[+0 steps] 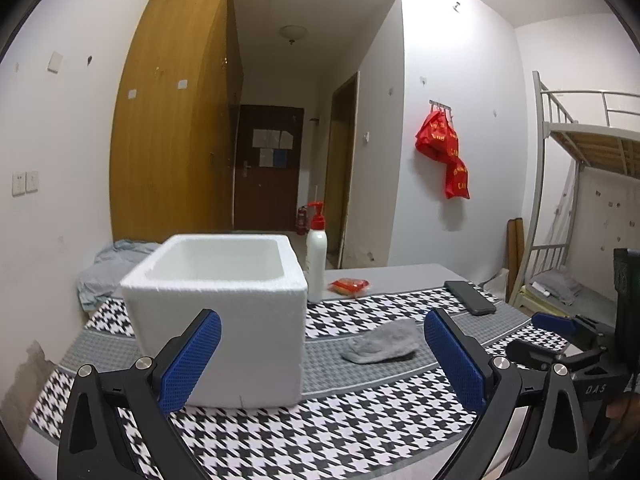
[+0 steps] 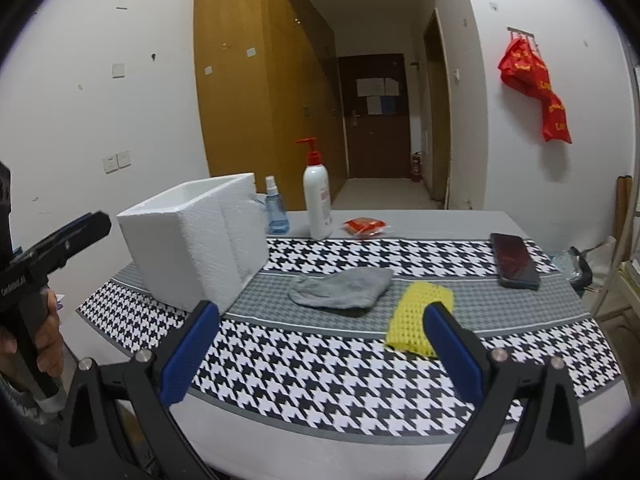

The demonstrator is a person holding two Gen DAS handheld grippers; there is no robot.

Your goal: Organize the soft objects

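Observation:
A grey sock (image 1: 382, 346) (image 2: 342, 287) lies flat on the houndstooth table cover, right of a white foam box (image 1: 218, 304) (image 2: 196, 236) with an open top. A yellow mesh cloth (image 2: 416, 318) lies right of the sock, just ahead of my right gripper's right finger. My left gripper (image 1: 320, 360) is open and empty, close in front of the box. My right gripper (image 2: 320, 350) is open and empty, short of the sock and cloth. It also shows at the right edge of the left wrist view (image 1: 560, 340).
A black phone (image 2: 514, 260) (image 1: 470, 297) lies at the table's right. A white pump bottle (image 2: 317, 196) (image 1: 316, 260), a small blue spray bottle (image 2: 276, 212) and a red packet (image 2: 365, 226) (image 1: 349, 286) stand behind. A metal bunk bed (image 1: 580, 160) is to the right.

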